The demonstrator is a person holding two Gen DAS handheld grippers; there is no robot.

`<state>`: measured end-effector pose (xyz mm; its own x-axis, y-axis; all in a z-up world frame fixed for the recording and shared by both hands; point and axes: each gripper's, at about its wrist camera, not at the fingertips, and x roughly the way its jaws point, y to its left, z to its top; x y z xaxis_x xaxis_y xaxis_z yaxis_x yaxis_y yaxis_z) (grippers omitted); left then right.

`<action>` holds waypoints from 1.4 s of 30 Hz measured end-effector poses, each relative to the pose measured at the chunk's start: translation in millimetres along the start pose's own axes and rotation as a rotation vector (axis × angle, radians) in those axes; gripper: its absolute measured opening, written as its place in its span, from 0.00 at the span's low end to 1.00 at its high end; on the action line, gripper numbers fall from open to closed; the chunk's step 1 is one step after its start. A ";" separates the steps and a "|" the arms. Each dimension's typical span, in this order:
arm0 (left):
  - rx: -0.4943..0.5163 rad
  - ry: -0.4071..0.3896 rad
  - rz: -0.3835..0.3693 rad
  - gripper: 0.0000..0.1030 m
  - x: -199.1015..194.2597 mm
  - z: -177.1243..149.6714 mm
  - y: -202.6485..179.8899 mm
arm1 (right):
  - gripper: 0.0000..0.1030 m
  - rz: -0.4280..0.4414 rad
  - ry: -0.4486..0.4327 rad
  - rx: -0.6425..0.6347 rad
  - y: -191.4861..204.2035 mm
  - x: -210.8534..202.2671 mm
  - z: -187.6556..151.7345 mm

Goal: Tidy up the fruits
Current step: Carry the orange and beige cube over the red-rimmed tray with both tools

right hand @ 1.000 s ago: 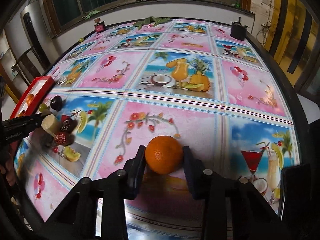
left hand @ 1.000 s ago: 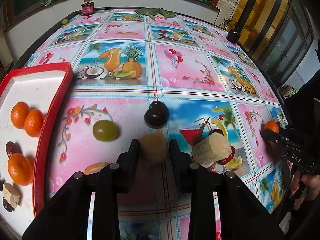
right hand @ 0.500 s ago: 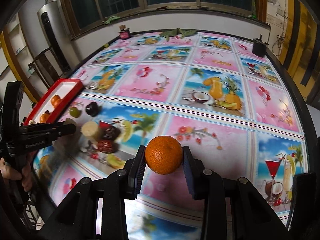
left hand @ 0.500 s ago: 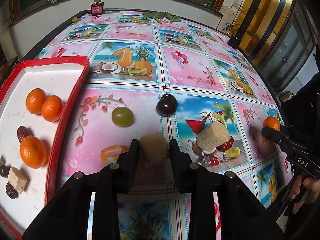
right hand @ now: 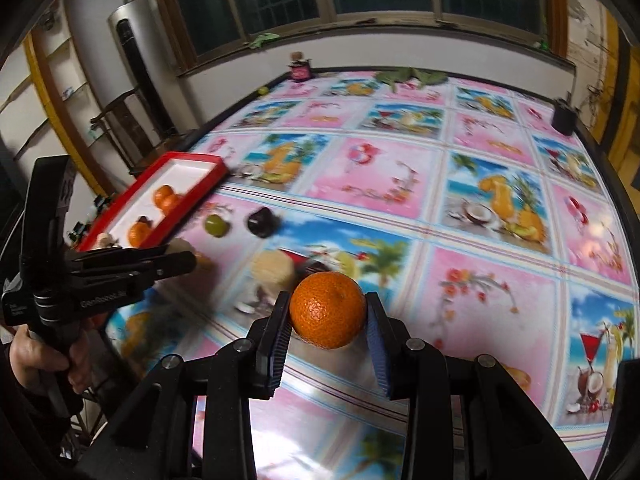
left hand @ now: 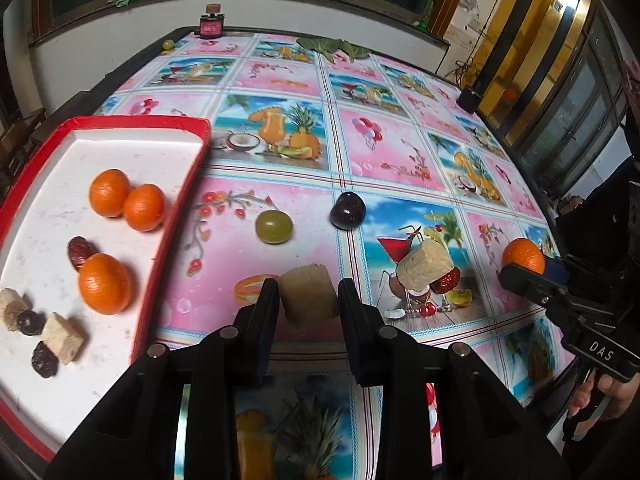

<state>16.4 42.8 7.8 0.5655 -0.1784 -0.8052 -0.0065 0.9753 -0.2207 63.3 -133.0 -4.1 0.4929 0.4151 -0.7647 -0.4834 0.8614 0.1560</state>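
My left gripper (left hand: 308,300) is shut on a tan cake cube (left hand: 308,294), held just above the table. My right gripper (right hand: 327,316) is shut on an orange (right hand: 327,310), lifted over the cloth; the same orange (left hand: 523,255) shows at the right of the left wrist view. A red-rimmed white tray (left hand: 176,208) at the left holds three oranges (left hand: 105,283), dark dates and cake cubes. Loose on the cloth lie a green fruit (left hand: 274,227), a dark plum (left hand: 347,210) and a second cake cube (left hand: 425,266) resting on a red date (left hand: 446,282).
The table (right hand: 400,168) wears a pink and blue fruit-print cloth. A small red jar (left hand: 211,26) and green leaves (left hand: 334,46) sit at the far edge, a black pot (right hand: 564,118) at the far right corner. A hand (right hand: 44,364) grips the left tool.
Both grippers have risen and drifted left towards the tray, each still holding its item. The tray now fills more of the left wrist view.
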 end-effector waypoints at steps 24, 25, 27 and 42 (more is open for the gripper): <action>-0.028 -0.059 0.035 0.27 -34.0 5.0 21.9 | 0.35 0.069 -0.019 -0.084 45.8 1.2 14.4; -0.027 -0.061 0.036 0.27 -35.8 4.7 21.9 | 0.35 0.069 -0.020 -0.086 46.4 0.8 14.9; -0.029 -0.068 0.038 0.27 -39.5 5.5 24.2 | 0.35 0.070 -0.022 -0.091 48.3 0.8 16.4; -0.051 -0.088 0.058 0.27 -51.6 4.1 40.0 | 0.35 0.084 -0.027 -0.109 59.8 2.6 22.0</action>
<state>-9.7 91.5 42.9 0.6331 -0.1074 -0.7666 -0.0824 0.9753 -0.2047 51.6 -74.0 17.0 0.4656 0.4933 -0.7348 -0.5990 0.7868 0.1487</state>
